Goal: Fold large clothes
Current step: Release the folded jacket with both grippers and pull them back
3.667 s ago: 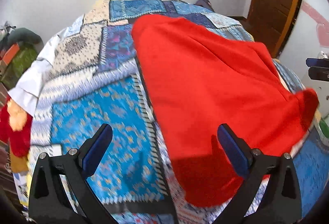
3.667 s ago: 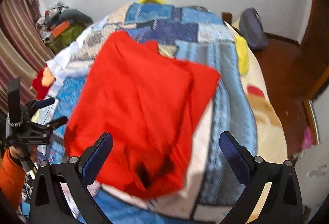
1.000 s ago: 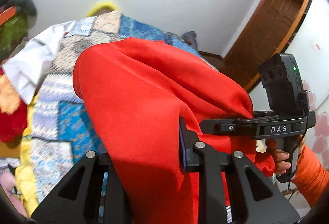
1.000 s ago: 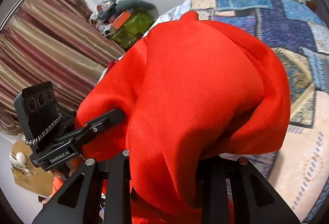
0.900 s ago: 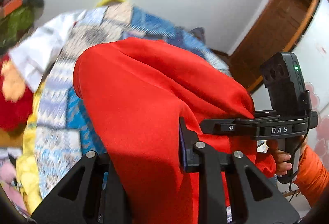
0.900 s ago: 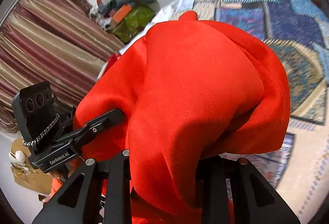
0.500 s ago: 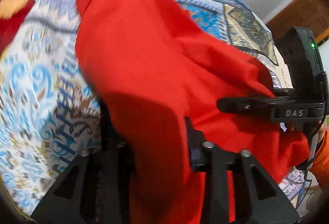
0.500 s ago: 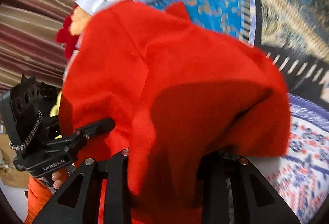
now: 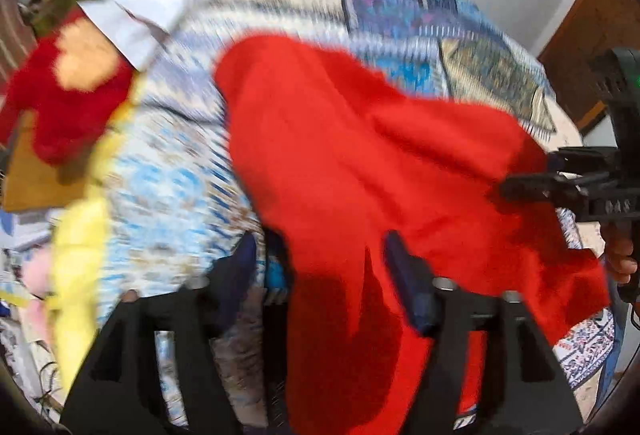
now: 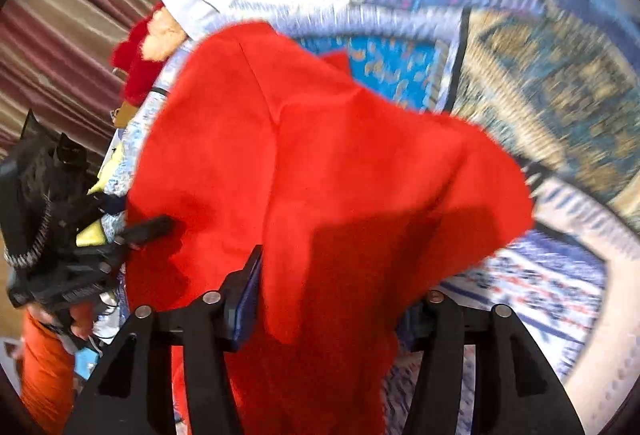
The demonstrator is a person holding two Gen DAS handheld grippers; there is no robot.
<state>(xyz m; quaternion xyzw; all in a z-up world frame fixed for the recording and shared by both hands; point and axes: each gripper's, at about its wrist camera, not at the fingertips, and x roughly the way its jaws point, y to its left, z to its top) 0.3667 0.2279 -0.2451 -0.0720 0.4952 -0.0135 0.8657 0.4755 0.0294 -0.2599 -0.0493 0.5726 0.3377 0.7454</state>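
Observation:
A large red garment [image 9: 360, 163] lies spread over the patterned blue bedspread [image 9: 180, 171], its near edge hanging toward me. My left gripper [image 9: 324, 267] has its jaws parted, with the cloth's near edge draped loosely between them. In the right wrist view the same red garment [image 10: 304, 163] falls over my right gripper [image 10: 332, 299], whose jaws are also parted; the right pad is hidden by cloth. Each gripper shows in the other's view: the right one [image 9: 532, 187] at the cloth's right edge, the left one [image 10: 148, 227] at its left edge.
A red and tan plush toy [image 9: 64, 83] and a white cloth [image 9: 148, 19] lie at the bed's left side. A yellow sheet edge [image 9: 76, 243] hangs near left. Striped curtains [image 10: 60, 27] stand left, a wooden door [image 9: 592, 35] right.
Both grippers were shut on the lifted red garment. They have swung it down onto the bed and both jaws have opened, letting the cloth go.

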